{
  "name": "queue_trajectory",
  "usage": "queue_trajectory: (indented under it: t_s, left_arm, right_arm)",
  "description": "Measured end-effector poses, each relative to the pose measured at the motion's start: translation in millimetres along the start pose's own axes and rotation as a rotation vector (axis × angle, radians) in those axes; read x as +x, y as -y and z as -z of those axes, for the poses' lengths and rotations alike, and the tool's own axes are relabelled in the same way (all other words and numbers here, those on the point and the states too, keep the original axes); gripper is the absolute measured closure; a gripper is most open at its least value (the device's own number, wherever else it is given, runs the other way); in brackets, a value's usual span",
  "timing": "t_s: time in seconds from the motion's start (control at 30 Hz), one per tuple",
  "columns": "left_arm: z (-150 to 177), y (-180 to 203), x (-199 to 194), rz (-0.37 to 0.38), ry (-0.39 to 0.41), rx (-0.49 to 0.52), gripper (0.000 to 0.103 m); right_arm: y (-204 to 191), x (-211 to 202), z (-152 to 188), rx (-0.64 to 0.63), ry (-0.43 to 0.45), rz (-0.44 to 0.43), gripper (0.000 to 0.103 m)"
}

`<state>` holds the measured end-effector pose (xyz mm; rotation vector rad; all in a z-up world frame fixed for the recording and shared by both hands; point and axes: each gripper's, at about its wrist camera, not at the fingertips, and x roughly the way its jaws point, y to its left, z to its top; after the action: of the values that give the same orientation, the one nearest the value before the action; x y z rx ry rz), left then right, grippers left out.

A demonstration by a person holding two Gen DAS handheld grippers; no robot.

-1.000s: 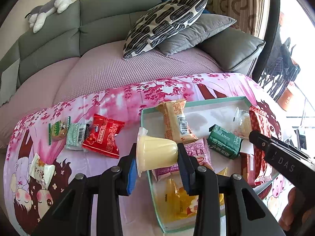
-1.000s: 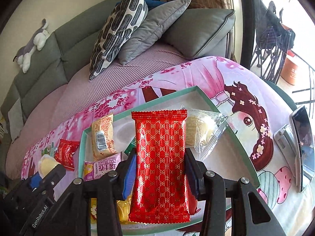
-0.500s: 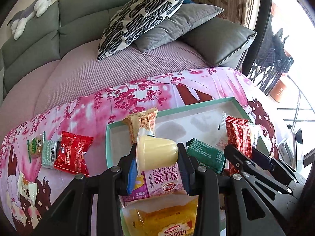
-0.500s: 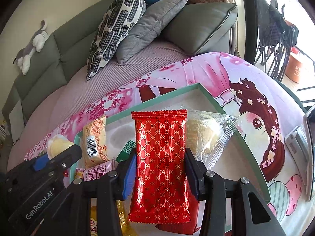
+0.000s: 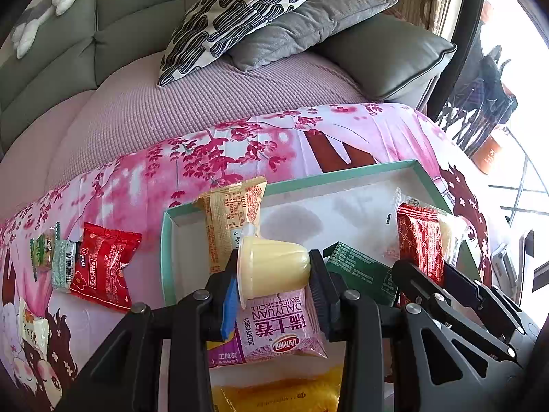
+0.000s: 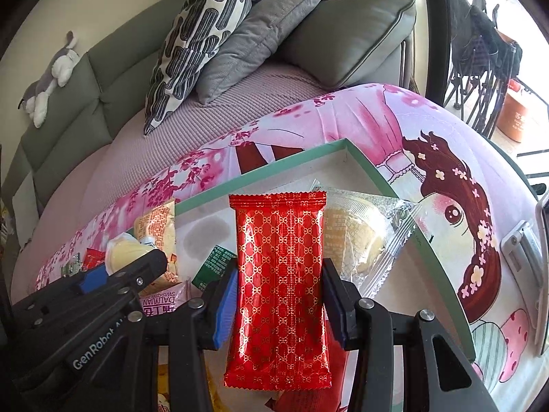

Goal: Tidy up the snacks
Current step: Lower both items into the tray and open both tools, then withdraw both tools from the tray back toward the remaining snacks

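Two tongs: both clamped on snacks, both over the tray
left tongs (image 5: 274,276): closed on pudding cup (image 5: 272,267), cup lying sideways between the pads, lid end toward the blue pad; held above the near-left part of tray (image 5: 343,176)
right tongs (image 6: 279,295): closed on red gold-pattern packet (image 6: 279,288), packet upright, pads pressing its two long edges; over the near-middle of tray
yellow packet (image 5: 281,395): in tray, nearest edge, partly cut off
pink swiss roll pack (image 5: 274,326): in tray, flat, directly under the pudding cup
green packet (image 5: 357,267): in tray, just right of the pudding cup, between both tongs
clear-wrapped bun (image 6: 357,233): in tray, right side, behind and beside the red gold-pattern packet
tan packet (image 5: 233,216): leaning on tray's far-left corner, top over the rim
red nice packet (image 5: 103,267): outside tray, on counter left of it
small green wrappers (image 5: 56,257): left of the red nice packet, touching it
white candy (image 5: 32,326): counter, far left of tray, near edge
counter (image 5: 137,185): covered by pink cartoon cloth
phone (image 6: 542,274): right of tray, at frame edge
sofa (image 5: 206,103): beyond tray, patterned and grey cushions on it, plush toy on backrest
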<state>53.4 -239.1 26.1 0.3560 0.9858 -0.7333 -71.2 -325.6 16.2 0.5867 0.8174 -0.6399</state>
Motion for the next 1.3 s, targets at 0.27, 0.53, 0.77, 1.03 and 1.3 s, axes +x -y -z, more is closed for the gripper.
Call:
queue_trajectory:
  t_s: [0.27, 0.53, 0.77, 1.03, 1.3]
  left_arm:
    - [-0.2, -1.3, -11.0, -0.027, 0.017, -0.002, 0.052]
    - [1.5, -20.8, -26.1, -0.034, 0.029, -0.070, 0.039]
    - [12.9, -46.3, -36.0, -0.058, 0.036, -0.144, 0.032]
    - [37.1, -78.1, -37.5, -0.142, 0.043, -0.187, 0.014]
    - [69.3, -118.4, -42.3, -0.153, 0.058, -0.306, 0.009]
  right_arm:
    - [2.1, -2.1, -0.2, 0.009, -0.012, 0.020, 0.052]
    - [-5.1, -13.1, -1.6, -0.029, 0.007, 0.060, 0.025]
    - [-15.7, -21.9, 2.5, -0.078, 0.016, 0.078, 0.006]
    - [-24.0, -23.2, 8.9, -0.135, 0.003, 0.126, 0.000]
    - [-29.9, -26.2, 10.2, -0.136, -0.001, 0.115, 0.000]
